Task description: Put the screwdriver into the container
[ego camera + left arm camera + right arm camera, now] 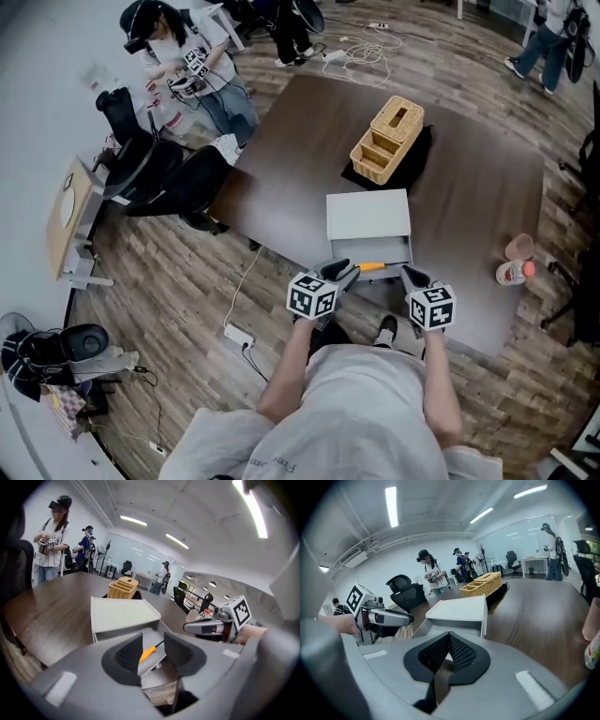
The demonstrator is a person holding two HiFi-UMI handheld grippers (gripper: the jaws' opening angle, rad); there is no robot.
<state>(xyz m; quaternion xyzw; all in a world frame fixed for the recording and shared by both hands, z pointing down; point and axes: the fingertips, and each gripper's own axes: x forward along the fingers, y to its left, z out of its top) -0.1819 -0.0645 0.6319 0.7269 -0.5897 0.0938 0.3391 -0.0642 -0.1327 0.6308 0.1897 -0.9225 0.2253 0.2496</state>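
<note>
- Left tool [348, 272], at the near edge of the surface [469, 197]: jaws spread, released, gripping nothing.
- Right tool [415, 277], beside it to the right: jaws clenched together on nothing.
- Orange-handled screwdriver [372, 267] lies inside the open drawer [392, 251] of the white drawer box [367, 216], just beyond the left tool.
- Farther: compartmented wicker basket [387, 139] on a black mat [419, 155].

The person wears a pale grey short-sleeved T-shirt [375, 408] with small print near the hem. The left claw [345, 273] and right claw [412, 277] have light grey bodies, black ribbed pads [130, 654] and white cubes [312, 296] with black square markers.
</note>
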